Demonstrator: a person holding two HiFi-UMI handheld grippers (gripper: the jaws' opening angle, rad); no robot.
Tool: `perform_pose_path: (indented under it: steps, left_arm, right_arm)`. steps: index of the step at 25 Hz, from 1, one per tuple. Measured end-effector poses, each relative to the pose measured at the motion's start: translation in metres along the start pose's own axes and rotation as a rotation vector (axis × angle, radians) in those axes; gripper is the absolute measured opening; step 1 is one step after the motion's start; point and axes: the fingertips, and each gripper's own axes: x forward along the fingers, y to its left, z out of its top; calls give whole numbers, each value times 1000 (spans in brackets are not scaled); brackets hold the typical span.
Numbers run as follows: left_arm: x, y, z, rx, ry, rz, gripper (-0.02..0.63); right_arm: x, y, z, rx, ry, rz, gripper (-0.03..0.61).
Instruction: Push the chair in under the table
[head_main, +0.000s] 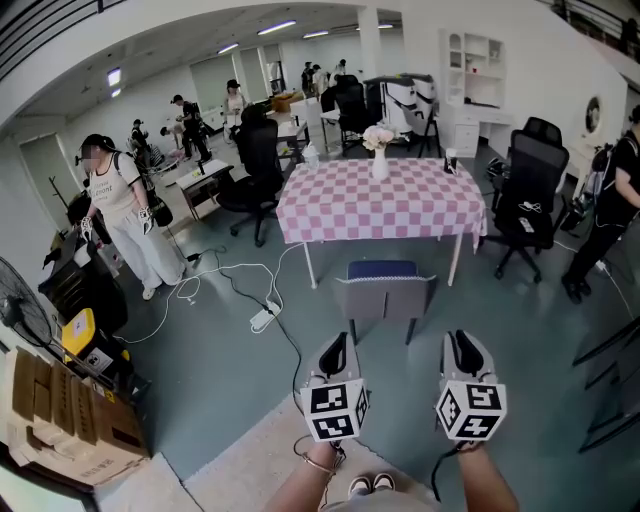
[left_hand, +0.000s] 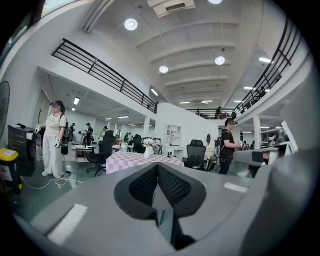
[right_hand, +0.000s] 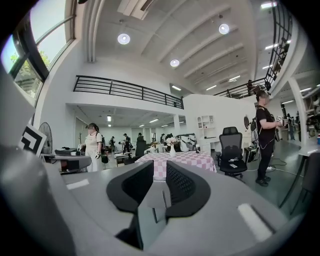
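My left fingers (left_hand: 145, 185) are pressed together, my right fingers (right_hand: 135, 184) slightly spread, both empty. The grey chair with a blue seat (head_main: 385, 290) stands ahead, at the near edge of the pink-checked worktop (head_main: 380, 205).

readable text: none | left tongs (head_main: 338, 345) and right tongs (head_main: 464, 345): cubes bear square patterns, no letters | yellow box (head_main: 80, 335): label too small to read
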Motion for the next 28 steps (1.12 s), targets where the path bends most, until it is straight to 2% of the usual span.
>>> perform_pose_path:
  steps: [2,3,4,7,9,14,28]
  left_arm:
    - [2,-4,-1,-6,4,-12,12]
    - [3,-6,-1,-9,7,-24,63]
    - [3,-8,-1,-12,10,-33,74]
    - [4,-12,-2,-8,14,-31,75]
    - [8,-13,-5,-6,18,-24,101]
    - [15,-15,-9,-12,31,-10,121]
    - [41,-20,-16,21,62,24,140]
  right_arm:
    - [1,-2,0,0,4,6,75]
    - [0,-3,1,1,4,5,83]
    - [0,-5,2,2,2,4,87]
    - [0,-11,5,8,-8,-1,121]
    - [2,-16,5,11,-13,-5,144]
    - [5,-30,3,22,-7,-14,173]
    - [34,-57,-10,47,36,10,178]
